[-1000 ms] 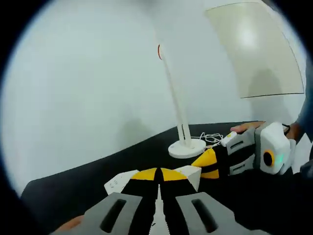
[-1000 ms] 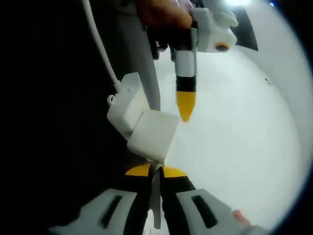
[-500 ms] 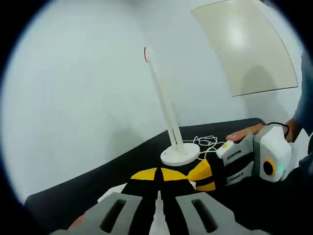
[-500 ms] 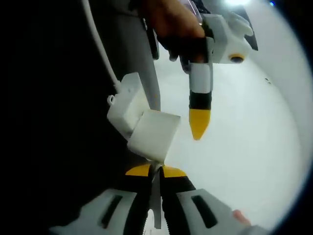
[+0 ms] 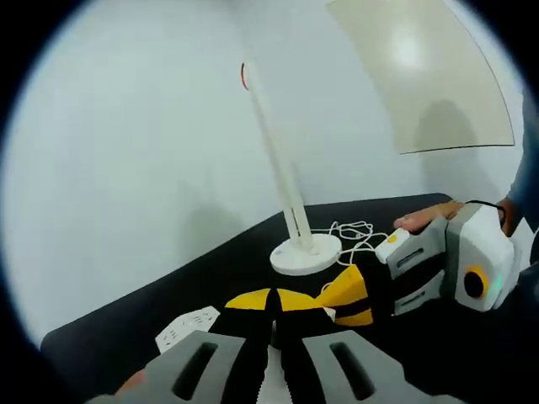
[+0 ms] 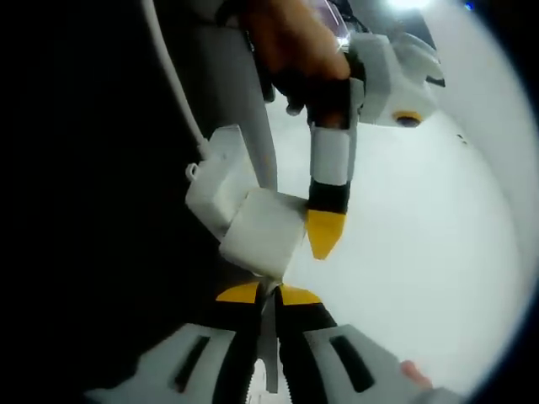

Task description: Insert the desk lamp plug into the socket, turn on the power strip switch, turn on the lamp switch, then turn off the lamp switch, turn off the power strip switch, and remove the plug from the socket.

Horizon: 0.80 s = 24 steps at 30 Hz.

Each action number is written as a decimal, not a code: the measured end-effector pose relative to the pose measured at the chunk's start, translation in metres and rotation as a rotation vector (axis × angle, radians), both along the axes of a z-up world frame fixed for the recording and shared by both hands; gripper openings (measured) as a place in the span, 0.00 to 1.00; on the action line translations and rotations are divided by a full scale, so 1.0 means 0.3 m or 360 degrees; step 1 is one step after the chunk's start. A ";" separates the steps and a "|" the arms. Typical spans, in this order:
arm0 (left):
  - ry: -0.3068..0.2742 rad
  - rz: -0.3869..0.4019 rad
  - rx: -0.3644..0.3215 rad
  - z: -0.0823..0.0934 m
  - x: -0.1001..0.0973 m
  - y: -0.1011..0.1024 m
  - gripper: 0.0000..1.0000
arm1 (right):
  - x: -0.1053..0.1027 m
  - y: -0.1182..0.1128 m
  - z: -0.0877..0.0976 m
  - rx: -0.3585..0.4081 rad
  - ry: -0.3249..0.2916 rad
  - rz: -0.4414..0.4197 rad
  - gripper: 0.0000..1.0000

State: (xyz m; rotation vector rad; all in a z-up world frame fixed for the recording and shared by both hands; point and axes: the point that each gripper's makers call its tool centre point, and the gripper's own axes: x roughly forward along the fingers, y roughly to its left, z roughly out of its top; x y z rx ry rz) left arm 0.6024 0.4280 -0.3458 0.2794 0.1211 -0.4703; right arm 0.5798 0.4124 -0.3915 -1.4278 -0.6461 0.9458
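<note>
In the right gripper view, the right gripper (image 6: 268, 292) has its yellow-tipped jaws pinched on the white blocky plug (image 6: 263, 232) over the black desk (image 6: 84, 252). The left gripper (image 6: 323, 234), jaws pressed together, is seen just beside the plug. The white stemmed desk lamp (image 5: 290, 219) is stood near the desk's far edge, with the white power strip (image 5: 187, 326) at the near left.

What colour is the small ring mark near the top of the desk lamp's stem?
Red-orange, on the slim white desk lamp; the left gripper view shows it best.

A black counter (image 5: 126, 316) runs up against a plain white wall (image 5: 126, 168), and a pale beige panel (image 5: 421, 76) hangs high on that wall.
</note>
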 end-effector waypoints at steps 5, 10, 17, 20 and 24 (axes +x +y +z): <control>0.0009 0.0000 0.0007 -0.003 0.001 0.004 0.00 | 0.003 0.003 -0.003 -0.0007 -0.0013 -0.0005 0.09; 0.0045 -0.0028 0.0060 -0.011 0.008 -0.011 0.00 | 0.009 0.008 -0.002 -0.0010 -0.0018 -0.0014 0.09; 0.0111 -0.0042 0.0010 -0.024 0.011 -0.017 0.00 | 0.007 0.008 0.001 -0.0012 -0.0033 -0.0008 0.09; 0.0111 -0.0032 -0.0006 -0.020 0.007 0.002 0.00 | -0.001 0.011 0.019 0.0019 -0.0039 0.0024 0.09; 0.0042 -0.0063 -0.0107 -0.010 -0.012 0.014 0.00 | -0.019 0.018 0.041 0.0034 -0.0068 0.0038 0.08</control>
